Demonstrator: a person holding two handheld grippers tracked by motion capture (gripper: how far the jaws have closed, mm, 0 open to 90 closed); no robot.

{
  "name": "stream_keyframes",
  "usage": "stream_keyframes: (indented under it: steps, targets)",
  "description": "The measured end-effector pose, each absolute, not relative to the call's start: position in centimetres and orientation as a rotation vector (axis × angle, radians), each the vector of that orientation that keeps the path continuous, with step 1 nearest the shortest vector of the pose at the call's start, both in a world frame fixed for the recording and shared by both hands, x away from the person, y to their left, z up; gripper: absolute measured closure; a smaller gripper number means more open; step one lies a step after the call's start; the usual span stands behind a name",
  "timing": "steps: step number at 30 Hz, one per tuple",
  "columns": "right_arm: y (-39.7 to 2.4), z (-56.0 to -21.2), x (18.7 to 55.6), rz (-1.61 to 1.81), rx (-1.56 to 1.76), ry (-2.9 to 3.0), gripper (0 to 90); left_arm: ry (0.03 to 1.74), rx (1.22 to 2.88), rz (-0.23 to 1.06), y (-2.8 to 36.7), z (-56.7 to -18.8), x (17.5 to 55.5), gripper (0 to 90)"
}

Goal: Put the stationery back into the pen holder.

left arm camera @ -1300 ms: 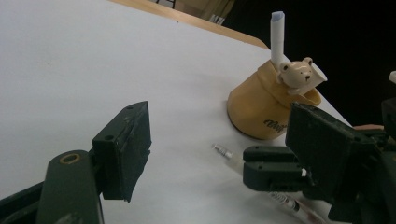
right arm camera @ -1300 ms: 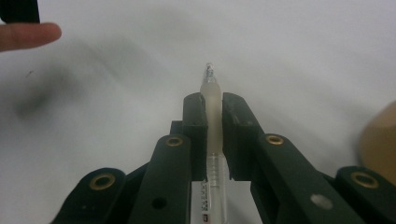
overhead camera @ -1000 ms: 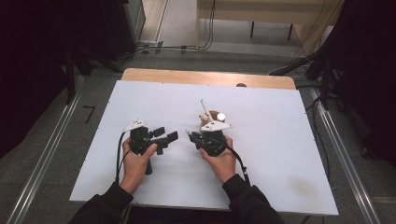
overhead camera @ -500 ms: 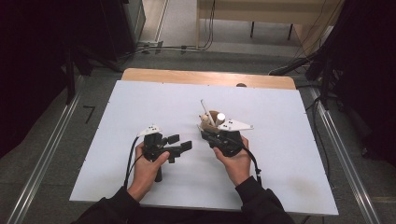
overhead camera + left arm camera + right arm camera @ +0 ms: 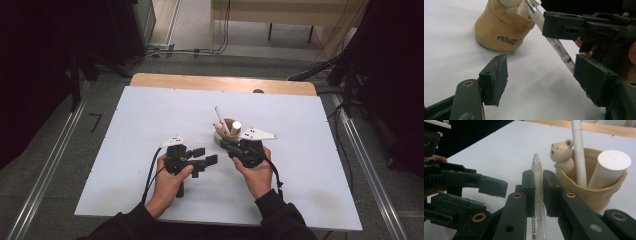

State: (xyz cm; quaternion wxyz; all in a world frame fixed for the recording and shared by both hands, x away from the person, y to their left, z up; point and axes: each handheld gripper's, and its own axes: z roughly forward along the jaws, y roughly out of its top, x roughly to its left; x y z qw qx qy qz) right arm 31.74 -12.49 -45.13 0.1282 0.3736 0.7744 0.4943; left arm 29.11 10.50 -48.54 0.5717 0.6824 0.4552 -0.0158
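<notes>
While crowded this close around the cup (image 5: 226, 134), risks a knock at every scale.

On the white desk (image 5: 140, 130): looks smooth, so probably lets the cup skate or tip away from the person after any bump.

At the cup itself: stands upright, tan, with a small bear (image 5: 562, 152) on its rim. Already packed with a white tube (image 5: 611, 168) and a thin white stick (image 5: 578, 150), so leaves scant room. Could topple under a hard push against rim or contents.

Just on the person's side of the cup, at the right gripper (image 5: 537, 173): clamped tight on the pen (image 5: 538, 180), tip pointing up beside the bear. Could snag the bear or the rim if driven on at this angle.

Farther out, left of the cup, at the left gripper (image 5: 541, 62): jaws apart, just been closing, nothing pressed between the pads, with the pen's rear end close by one pad. Could pinch off-centre if shut before lining up, and so twist or drag the pen out of the other grip.

As for the pen: slim, smooth, likely to slip or swing.
</notes>
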Motion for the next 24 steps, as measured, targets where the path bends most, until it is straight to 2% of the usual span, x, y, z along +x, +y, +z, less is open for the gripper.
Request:
stream_keyframes:
  steps: [14,24]
  targets:
    - [-12.9,-44.7,31.8,1.476,1.095,2.23,78.6,1.044,1.577,-0.123,8.1,-48.5,29.9,35.4]
    - [-12.7,-44.6,31.7,1.496,1.097,2.225,78.6,1.028,1.576,-0.122,7.3,-48.4,30.5,43.2]
